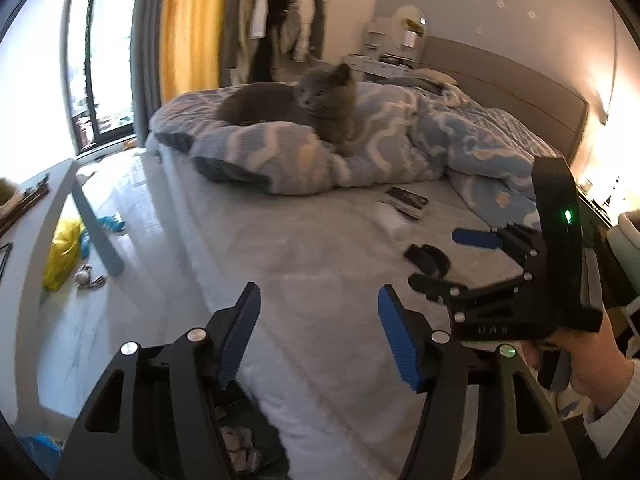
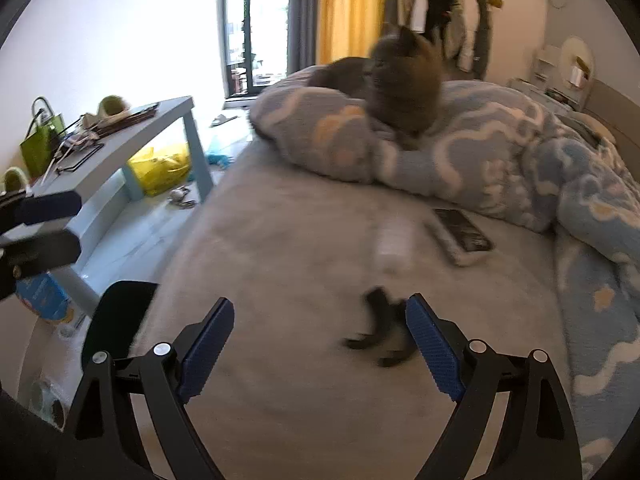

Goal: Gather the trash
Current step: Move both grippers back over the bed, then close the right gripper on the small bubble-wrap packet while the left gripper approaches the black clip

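Both grippers are hovering over a grey bed (image 1: 304, 240) with nothing between their blue pads. The left gripper (image 1: 318, 336) is standing with its jaws apart and empty, the bare sheet showing in the gap. The right gripper (image 2: 320, 344) is also standing wide apart and empty; in the left view it is showing at the right edge, held by a hand (image 1: 580, 364) in a white cuff. The trash on the bed is lying ahead of both. A small black scrap (image 2: 380, 332) is lying on the sheet just beside the inner face of the right gripper's right finger, blurred, so whether it is touching the pad is not clear; in the left view the same scrap (image 1: 426, 258) is lying far right of the left gripper, near the other tool's tips. Farther off, a white wrapper (image 2: 390, 246) and a dark flat packet (image 2: 460, 232) are lying side by side near the edge of a blue patterned quilt (image 2: 520, 168). A grey cat (image 1: 304, 104) is sitting on the quilt at the far side. On the floor to the left, a yellow bag (image 2: 160, 168) is lying under a pale blue table (image 2: 132, 136).
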